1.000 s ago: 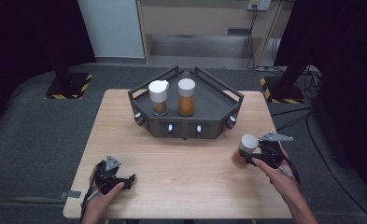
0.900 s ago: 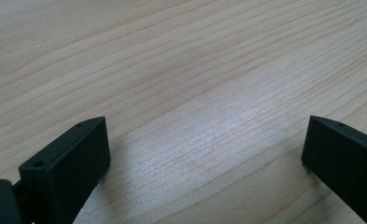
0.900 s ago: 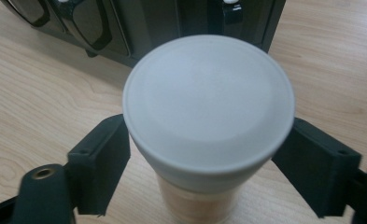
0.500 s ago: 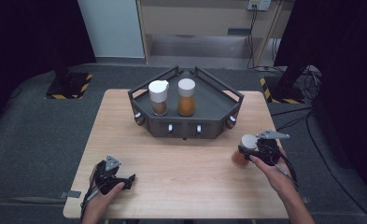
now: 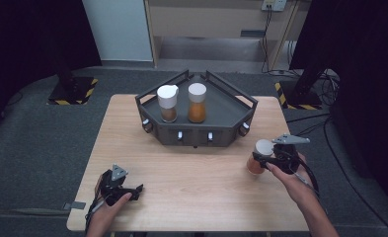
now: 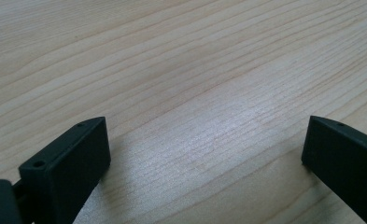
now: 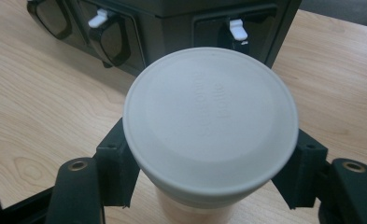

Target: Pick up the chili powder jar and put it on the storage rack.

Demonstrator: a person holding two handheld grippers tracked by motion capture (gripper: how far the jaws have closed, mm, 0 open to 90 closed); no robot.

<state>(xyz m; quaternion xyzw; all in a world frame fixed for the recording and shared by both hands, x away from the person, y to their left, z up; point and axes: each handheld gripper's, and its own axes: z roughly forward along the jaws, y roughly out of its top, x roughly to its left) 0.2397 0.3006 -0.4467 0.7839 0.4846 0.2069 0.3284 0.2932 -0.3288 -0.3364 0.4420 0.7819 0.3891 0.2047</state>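
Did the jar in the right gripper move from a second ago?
Yes, a little. The jar in the right gripper has slid slightly toward the person's side, away from the dark tray, staying near the table's right edge.

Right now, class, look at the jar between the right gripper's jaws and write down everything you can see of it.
The jar has a round, flat, off-white lid with faint raised lettering too blurred to read, and a clear body with orange-brown contents. It stands upright on the wooden table, near its right edge, in front of the dark tray and apart from it. The right gripper has a black jaw on each side of the body, just under the lid. A hand holds that gripper.
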